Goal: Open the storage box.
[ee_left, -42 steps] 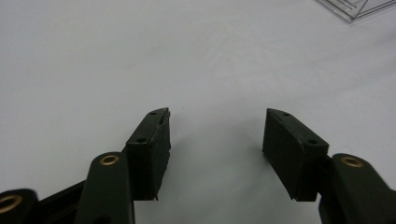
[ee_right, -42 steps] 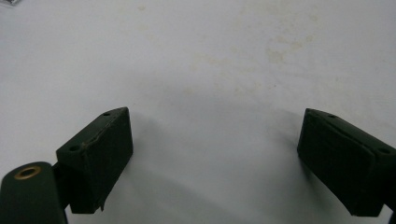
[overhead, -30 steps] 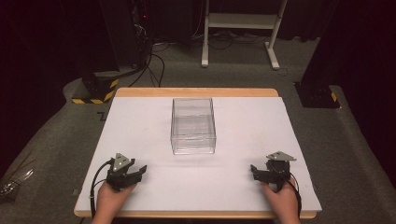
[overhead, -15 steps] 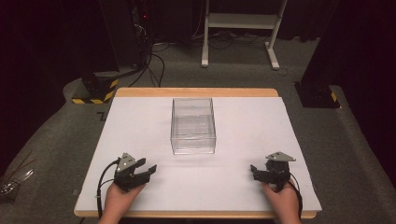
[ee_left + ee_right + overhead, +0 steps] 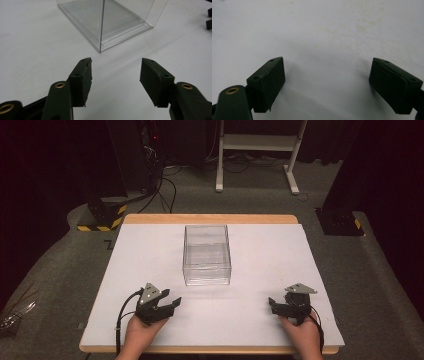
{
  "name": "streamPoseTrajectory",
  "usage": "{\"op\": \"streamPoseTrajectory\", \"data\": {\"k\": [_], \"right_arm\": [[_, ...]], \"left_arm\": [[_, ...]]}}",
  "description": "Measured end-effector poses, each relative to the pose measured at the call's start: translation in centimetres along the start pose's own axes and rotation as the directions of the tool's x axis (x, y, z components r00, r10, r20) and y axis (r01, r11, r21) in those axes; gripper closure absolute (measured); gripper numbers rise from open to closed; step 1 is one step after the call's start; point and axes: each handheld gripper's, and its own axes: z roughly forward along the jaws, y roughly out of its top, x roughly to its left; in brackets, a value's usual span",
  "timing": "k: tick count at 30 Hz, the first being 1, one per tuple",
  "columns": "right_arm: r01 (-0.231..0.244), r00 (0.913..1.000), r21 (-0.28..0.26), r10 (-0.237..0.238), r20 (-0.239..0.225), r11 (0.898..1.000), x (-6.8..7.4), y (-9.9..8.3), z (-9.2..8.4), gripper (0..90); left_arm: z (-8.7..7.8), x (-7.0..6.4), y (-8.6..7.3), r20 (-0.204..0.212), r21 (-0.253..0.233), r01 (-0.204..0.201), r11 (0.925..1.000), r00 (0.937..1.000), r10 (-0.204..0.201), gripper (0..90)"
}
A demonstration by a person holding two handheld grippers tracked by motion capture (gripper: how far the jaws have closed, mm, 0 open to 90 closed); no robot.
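Standing mid-table, clear box [image 5: 207,254] faces left gripper [image 5: 172,304] and right gripper [image 5: 271,303], jaws apart.

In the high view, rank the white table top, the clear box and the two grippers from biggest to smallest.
1. white table top
2. clear box
3. left gripper and right gripper: these look about alike, so no ranking between them.

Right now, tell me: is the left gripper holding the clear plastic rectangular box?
No, the left gripper has open jaws with nothing between them, and the clear plastic rectangular box stands apart, ahead of it.
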Motion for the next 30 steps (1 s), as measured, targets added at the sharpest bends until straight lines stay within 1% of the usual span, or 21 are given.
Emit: {"op": "streamPoseTrajectory", "data": {"k": [5, 6, 9, 12, 15, 20, 24, 26, 27, 30], "right_arm": [[-0.005, 1.0, -0.004, 0.005, -0.001, 1.0, 0.0, -0.1, -0.1, 13.5], [-0.006, 1.0, -0.002, 0.006, -0.002, 1.0, 0.1, -0.2, -0.1, 13.5], [-0.004, 1.0, -0.003, 0.004, -0.001, 1.0, 0.1, -0.2, -0.2, 13.4], [0.0, 1.0, -0.006, 0.0, -0.002, 1.0, 0.0, -0.3, -0.2, 13.4], [-0.003, 1.0, -0.008, 0.003, -0.002, 1.0, 0.1, -0.3, -0.2, 13.4], [-0.001, 1.0, -0.01, 0.001, -0.001, 1.0, 0.1, -0.3, -0.2, 13.6], [-0.001, 1.0, -0.01, 0.001, -0.002, 1.0, 0.1, -0.3, -0.2, 13.5], [-0.001, 1.0, -0.01, 0.001, -0.002, 1.0, 0.1, -0.3, -0.2, 13.5], [-0.001, 1.0, -0.01, 0.001, -0.002, 1.0, 0.1, -0.3, -0.2, 13.5], [-0.001, 1.0, -0.01, 0.001, -0.002, 1.0, 0.1, -0.3, -0.2, 13.5]], "left_arm": [[0.4, -0.8, 0.7, -0.013, -0.016, -0.012, 0.9998, 0.9998, 0.012, 42.3], [0.5, -0.9, 0.9, -0.007, -0.016, -0.008, 0.9998, 0.9999, 0.008, 42.1], [1.1, -1.4, 1.6, -0.01, -0.017, -0.027, 0.9995, 0.9996, 0.027, 41.8], [1.4, -1.8, 2.0, 0.008, -0.025, -0.025, 0.9994, 0.9996, 0.025, 40.9], [1.9, -2.1, 2.6, 0.03, -0.035, -0.035, 0.9988, 0.9989, 0.037, 40.1], [2.5, -2.4, 3.0, 0.043, -0.041, -0.038, 0.9984, 0.9983, 0.04, 40.0], [3.1, -2.5, 3.5, 0.061, -0.051, -0.029, 0.9983, 0.9976, 0.032, 38.3], [3.4, -2.6, 3.7, 0.062, -0.048, -0.033, 0.9983, 0.9974, 0.036, 38.0], [3.8, -2.7, 3.9, 0.065, -0.047, -0.042, 0.998, 0.9969, 0.045, 37.6], [4.1, -2.8, 4.1, 0.068, -0.046, -0.042, 0.998, 0.9967, 0.045, 36.9]]}}
